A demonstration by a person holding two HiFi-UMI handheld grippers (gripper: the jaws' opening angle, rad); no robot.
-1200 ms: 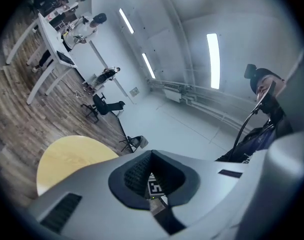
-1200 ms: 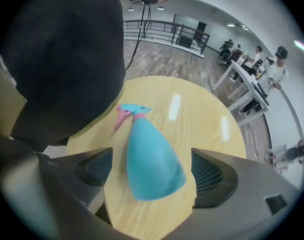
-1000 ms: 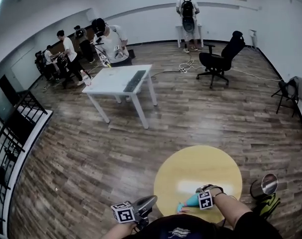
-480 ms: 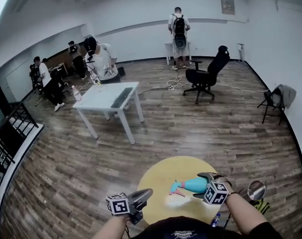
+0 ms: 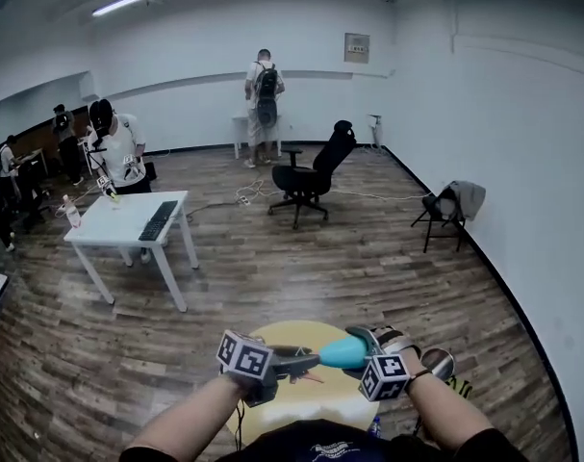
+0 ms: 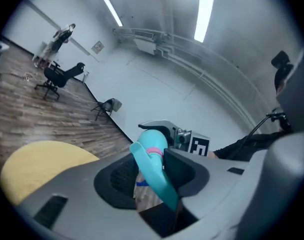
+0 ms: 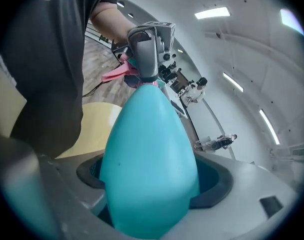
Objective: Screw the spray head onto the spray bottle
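Observation:
The teal spray bottle (image 5: 345, 352) is held lying sideways above the round yellow table (image 5: 301, 407), with my right gripper (image 5: 367, 343) shut on its body (image 7: 149, 159). Its neck points at my left gripper (image 5: 301, 360). The spray head (image 6: 153, 164), with a teal trigger and a pink collar, sits on the bottle's neck between the left gripper's jaws. Those jaws are opening, and a gap shows on one side of the trigger. From the right gripper view, the left gripper (image 7: 146, 49) stands at the bottle's far end, beside a pink part of the spray head (image 7: 116, 73).
A metal bin (image 5: 441, 362) stands on the floor right of the yellow table. Farther off are a white table (image 5: 128, 221) with a keyboard, a black office chair (image 5: 311, 176), a folding chair (image 5: 445, 205) by the right wall, and several people at the back.
The right gripper has lifted the bottle off the yellow table. The left gripper has come in from the left to the bottle's spray head. The head view has tilted up.

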